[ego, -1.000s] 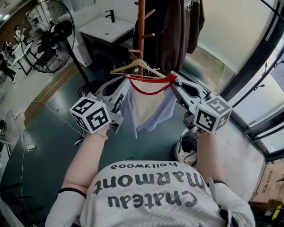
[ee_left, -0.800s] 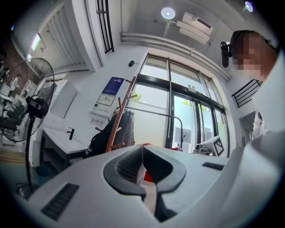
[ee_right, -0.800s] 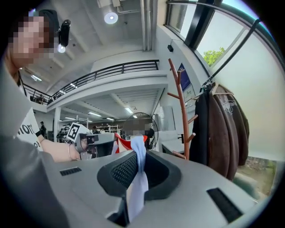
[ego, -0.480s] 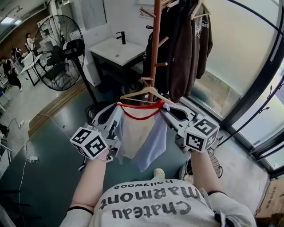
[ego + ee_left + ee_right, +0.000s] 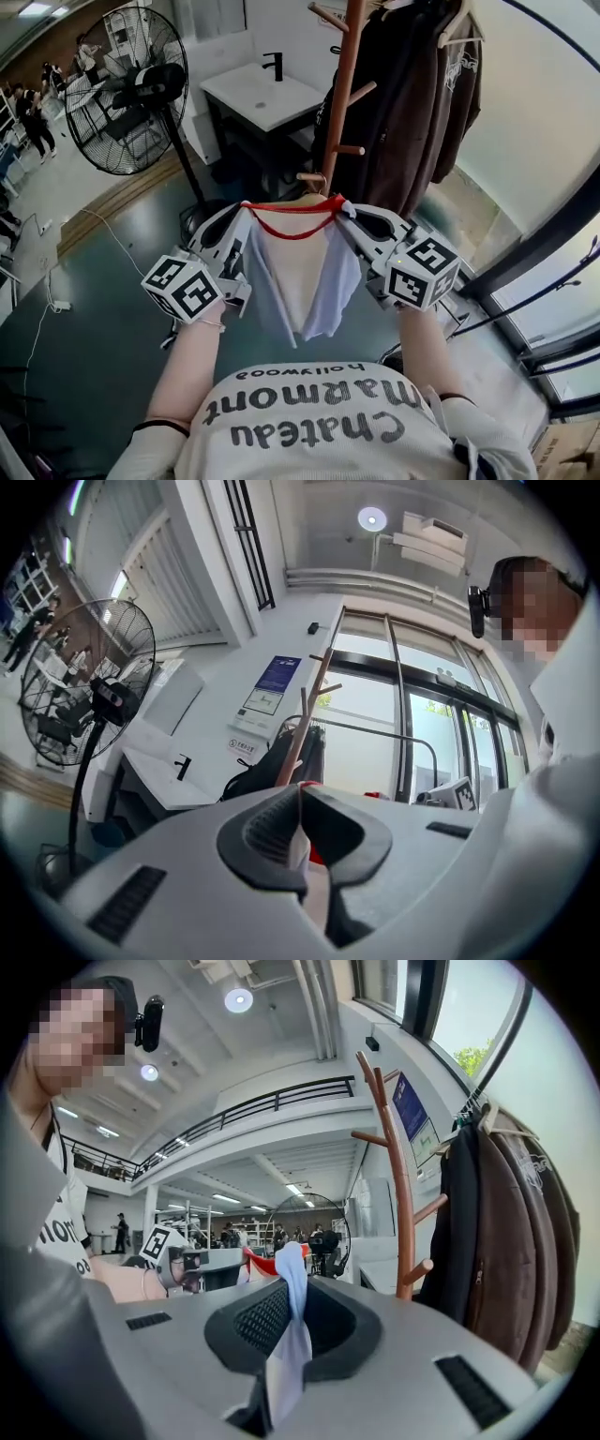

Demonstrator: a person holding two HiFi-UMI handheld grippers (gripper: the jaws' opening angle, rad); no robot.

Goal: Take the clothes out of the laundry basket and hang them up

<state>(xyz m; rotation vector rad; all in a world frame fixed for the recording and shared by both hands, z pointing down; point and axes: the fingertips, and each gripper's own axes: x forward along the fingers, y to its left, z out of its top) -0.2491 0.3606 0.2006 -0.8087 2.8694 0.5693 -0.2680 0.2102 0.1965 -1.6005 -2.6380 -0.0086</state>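
Left gripper and right gripper each clamped on shoulder of shirt. Shirt spread between them, hanging below. Hanger hook just beyond. Likely risks: thin cloth slips from pads; hook misses peg on coat rack ahead.

The left gripper and right gripper hold a pale shirt (red-trimmed neckline) spread between them by its shoulders, before a wooden coat rack bearing dark brown jackets; a floor fan stands at left.
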